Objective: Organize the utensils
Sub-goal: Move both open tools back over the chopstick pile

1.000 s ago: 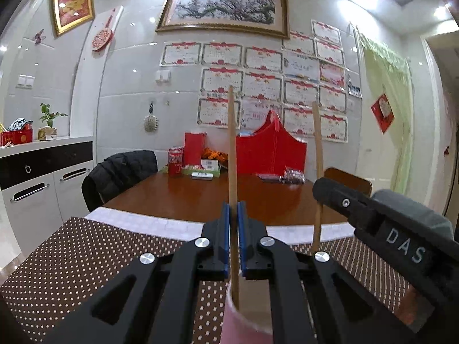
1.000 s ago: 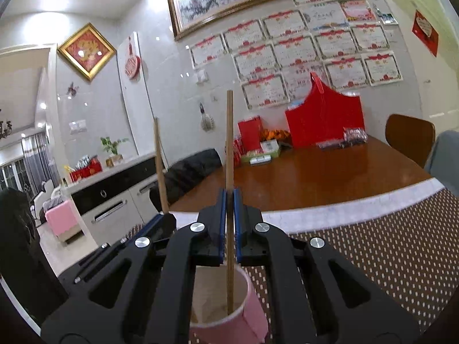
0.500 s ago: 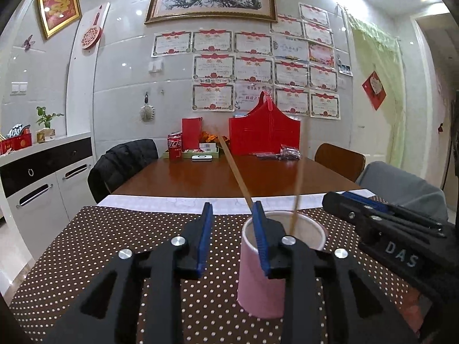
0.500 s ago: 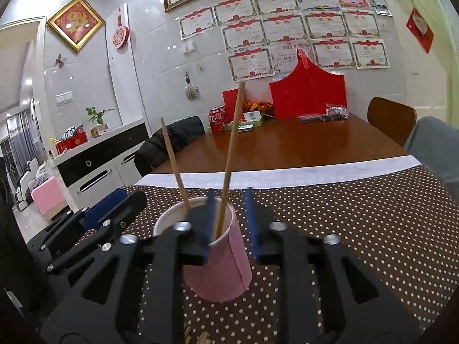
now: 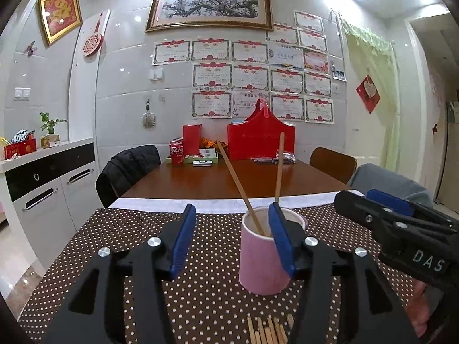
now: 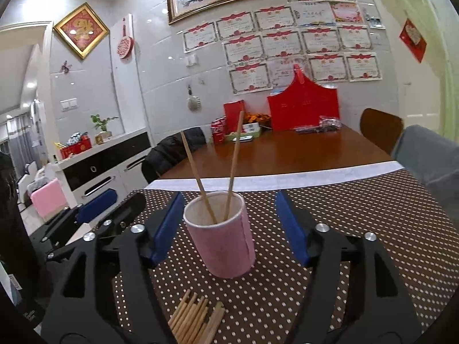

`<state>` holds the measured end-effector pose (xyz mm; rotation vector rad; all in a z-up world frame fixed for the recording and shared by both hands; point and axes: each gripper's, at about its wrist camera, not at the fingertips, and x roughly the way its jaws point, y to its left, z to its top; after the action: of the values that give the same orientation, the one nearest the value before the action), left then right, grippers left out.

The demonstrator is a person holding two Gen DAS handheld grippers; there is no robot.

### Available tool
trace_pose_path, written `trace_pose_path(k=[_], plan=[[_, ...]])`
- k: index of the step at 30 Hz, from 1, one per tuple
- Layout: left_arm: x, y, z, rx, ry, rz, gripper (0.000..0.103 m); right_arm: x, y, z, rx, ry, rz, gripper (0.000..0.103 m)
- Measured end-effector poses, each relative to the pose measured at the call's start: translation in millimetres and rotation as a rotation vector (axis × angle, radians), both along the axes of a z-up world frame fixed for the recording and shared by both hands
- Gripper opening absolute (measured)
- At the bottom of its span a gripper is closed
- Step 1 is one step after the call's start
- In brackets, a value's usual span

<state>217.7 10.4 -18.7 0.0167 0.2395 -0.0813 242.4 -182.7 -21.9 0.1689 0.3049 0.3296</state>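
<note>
Left hand-held gripper (image 5: 232, 238): jaws parted about halfway, just been opening, nothing gripped; blue pads bare. Right hand-held gripper (image 6: 229, 225): jaws spread wide, just been opening, nothing gripped.

Pink cup (image 5: 265, 261): upright on the dotted cloth (image 5: 120, 246) of the bench, just ahead of the left hand-held gripper, partly behind its right-side pad; in the right wrist view (image 6: 222, 235) ahead of the right hand-held gripper, seen between its pads and closer to the left-side one, whether touching cannot be told.

Two chopsticks in the cup: one (image 5: 236, 182) leaning away to the left, one (image 5: 279, 169) nearly upright, lower ends inside the rim. Same pair in the right wrist view, left one (image 6: 196, 176) slanted left, right one (image 6: 234, 160) tilted slightly right.

Loose chopsticks (image 6: 195, 319): bundle lying flat on the cloth, nearer than the cup, low between the arms of the right hand-held gripper; ends also visible low in the left wrist view (image 5: 268, 331).

Right hand-held gripper also seen from the left wrist view, off to the right (image 5: 401, 226); left one seen from the right wrist view, off to the left (image 6: 94, 209).

Beyond the cloth: brown wooden table (image 5: 226, 179) with red gift bags (image 5: 261, 140).
</note>
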Motion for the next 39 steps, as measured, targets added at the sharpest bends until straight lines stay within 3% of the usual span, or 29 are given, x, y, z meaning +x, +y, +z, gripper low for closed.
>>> trace_pose_path(k=[8, 19, 27, 39], plan=[[-24, 1, 1, -0.009, 0.092, -0.030, 0.057, -28, -7, 0, -0.012, 0.045, -0.019, 0.077], [-45, 3, -11, 0.034, 0.223, -0.053, 0.057, -47, -5, -17, -0.037, 0.207, -0.018, 0.082], [-53, 9, -35, 0.072, 0.325, -0.062, 0.057, -52, 4, -48, -0.108, 0.358, -0.051, 0.083], [-54, 39, -77, 0.021, 0.527, -0.053, 0.057, -60, 17, -99, -0.189, 0.579, -0.076, 0.083]])
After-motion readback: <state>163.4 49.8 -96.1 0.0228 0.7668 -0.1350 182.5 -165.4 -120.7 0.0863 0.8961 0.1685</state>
